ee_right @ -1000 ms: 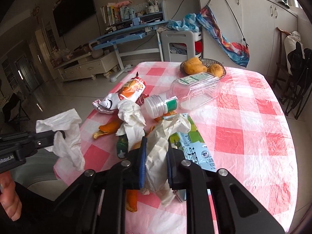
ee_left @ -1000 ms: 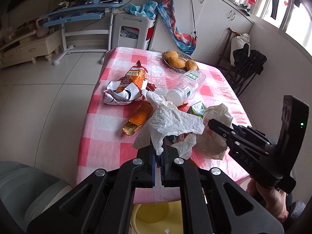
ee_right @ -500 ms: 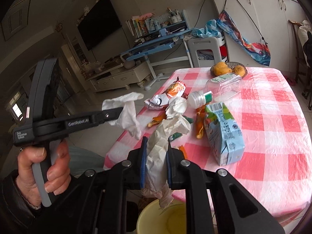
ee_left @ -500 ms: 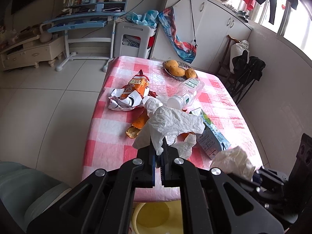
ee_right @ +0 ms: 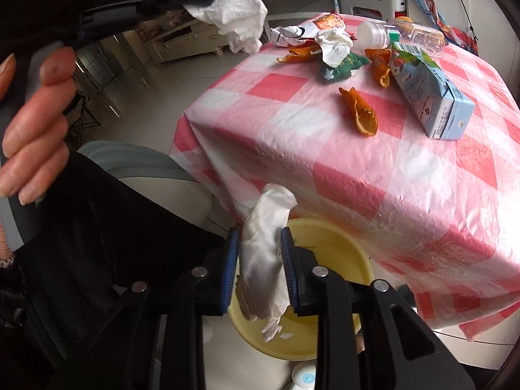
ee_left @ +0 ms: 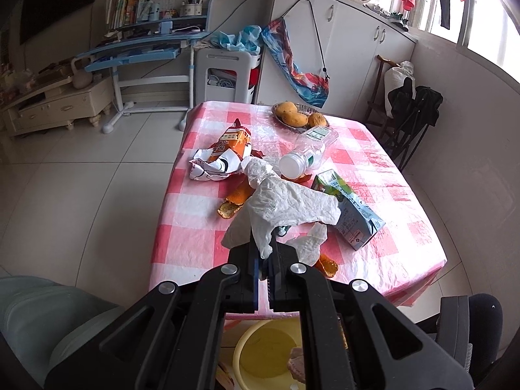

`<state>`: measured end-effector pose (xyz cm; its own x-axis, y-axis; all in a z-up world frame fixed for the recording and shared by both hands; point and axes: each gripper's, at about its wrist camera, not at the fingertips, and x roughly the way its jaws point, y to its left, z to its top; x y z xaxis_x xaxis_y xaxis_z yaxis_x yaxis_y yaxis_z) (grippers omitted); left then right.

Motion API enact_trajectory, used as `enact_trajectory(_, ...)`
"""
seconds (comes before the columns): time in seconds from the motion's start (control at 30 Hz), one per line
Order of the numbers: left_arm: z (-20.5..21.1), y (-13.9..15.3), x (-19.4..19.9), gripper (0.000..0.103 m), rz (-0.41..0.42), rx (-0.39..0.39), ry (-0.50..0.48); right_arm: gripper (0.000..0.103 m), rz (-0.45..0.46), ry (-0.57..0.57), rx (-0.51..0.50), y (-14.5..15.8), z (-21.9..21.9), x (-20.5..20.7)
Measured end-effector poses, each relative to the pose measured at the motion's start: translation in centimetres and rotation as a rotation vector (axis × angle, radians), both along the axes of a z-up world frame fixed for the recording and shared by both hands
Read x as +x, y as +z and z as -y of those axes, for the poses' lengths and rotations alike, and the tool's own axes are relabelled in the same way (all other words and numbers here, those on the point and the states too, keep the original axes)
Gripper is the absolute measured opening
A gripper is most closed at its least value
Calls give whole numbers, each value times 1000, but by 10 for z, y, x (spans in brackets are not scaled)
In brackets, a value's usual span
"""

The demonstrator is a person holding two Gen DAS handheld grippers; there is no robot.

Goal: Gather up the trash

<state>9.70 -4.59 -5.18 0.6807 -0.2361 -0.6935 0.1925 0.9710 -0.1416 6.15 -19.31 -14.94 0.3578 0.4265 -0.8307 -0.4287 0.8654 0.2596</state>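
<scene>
My left gripper (ee_left: 264, 249) is shut on a crumpled white tissue (ee_left: 286, 203) and holds it above the near edge of the checked table (ee_left: 195, 227). It shows at the top of the right wrist view, tissue (ee_right: 232, 9) hanging. My right gripper (ee_right: 260, 243) holds a white crumpled tissue (ee_right: 265, 247) between its blue pads, directly above the yellow bin (ee_right: 328, 253) below the table's edge. The jaws look slightly parted around it. On the table lie orange peels (ee_right: 360, 113), a milk carton (ee_right: 429, 94), a plastic bottle (ee_left: 305, 159), a snack wrapper (ee_left: 224, 152) and another tissue (ee_right: 334, 48).
A bowl of fruit (ee_left: 297, 115) stands at the table's far end. The yellow bin (ee_left: 266, 354) sits on the floor under the near edge. A grey-green seat (ee_left: 35, 318) is at the lower left. A desk (ee_left: 146, 48), cabinets and a folding chair lie beyond.
My right gripper has swung down off the table with its tissue to just above the yellow bin. My left gripper has stayed above the table's near edge, still holding its tissue.
</scene>
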Motion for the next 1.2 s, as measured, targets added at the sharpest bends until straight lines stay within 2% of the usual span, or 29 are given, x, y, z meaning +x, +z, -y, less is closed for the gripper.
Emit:
enact_trajectory(0.1, 0, 0, -5, 4, 5, 13, 1, 44, -4, -27, 0, -2, 7, 3)
enact_trajectory(0.67, 5, 5, -24, 4, 54, 88, 8, 54, 158, -154, 59, 27, 29, 4)
enact_trajectory(0.83, 7, -1, -33, 4, 31, 95, 4, 56, 203, -213, 85, 34, 41, 5)
enact_trajectory(1.2, 26, -32, -59, 4, -62, 133, -50, 58, 235, -294, 150, 44, 60, 9)
